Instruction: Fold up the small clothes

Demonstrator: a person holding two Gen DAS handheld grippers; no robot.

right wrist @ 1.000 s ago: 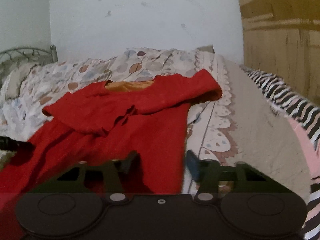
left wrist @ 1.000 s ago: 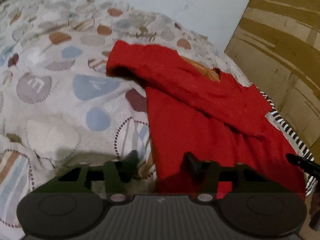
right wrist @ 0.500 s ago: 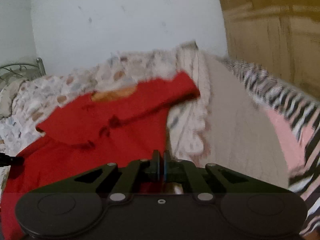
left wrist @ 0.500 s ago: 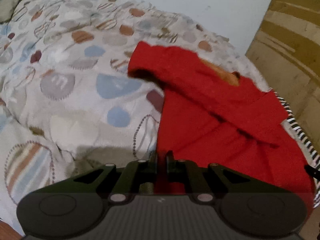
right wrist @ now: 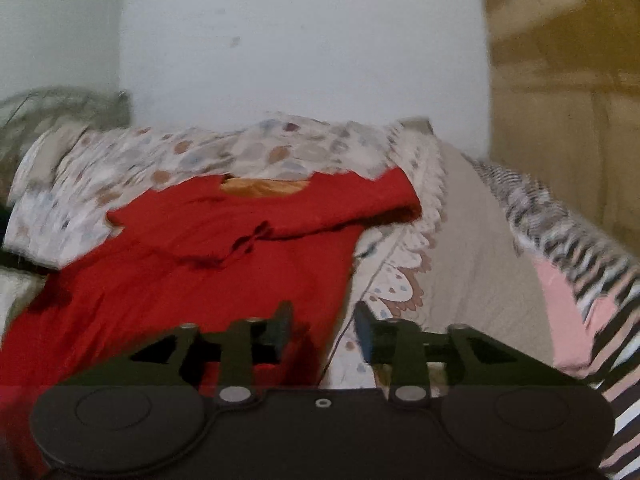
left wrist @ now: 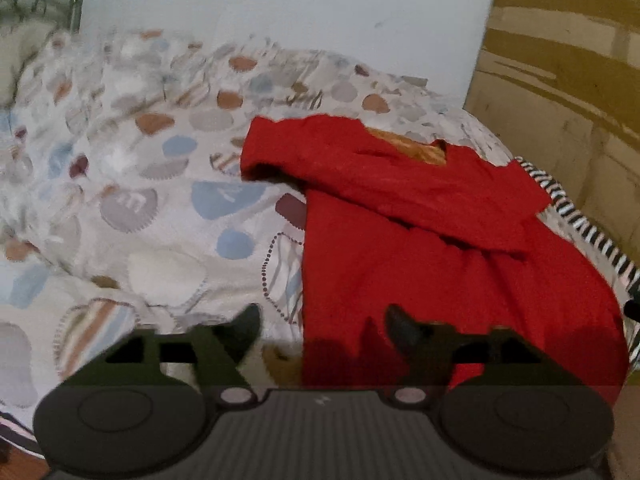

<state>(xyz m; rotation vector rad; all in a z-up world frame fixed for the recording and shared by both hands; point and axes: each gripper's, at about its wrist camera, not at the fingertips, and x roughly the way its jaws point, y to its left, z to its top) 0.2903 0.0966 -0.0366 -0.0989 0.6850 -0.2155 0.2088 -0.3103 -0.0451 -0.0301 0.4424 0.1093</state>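
On the bed (left wrist: 132, 200) a red top (left wrist: 420, 264) is laid flat with both sleeves folded across, the body left to be folded, while the left tool (left wrist: 322, 326) and right tool (right wrist: 322, 326) have just been opened, nothing gripped.

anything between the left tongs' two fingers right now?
Left wrist view: the near left edge of the red dress and some patterned bedsheet show between the left tongs, which have just been opening; the fingers are clear of the cloth.

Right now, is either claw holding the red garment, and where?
Neither. Both claws, left and right, have just opened over the red fabric garment's near hem, pads clear of it.
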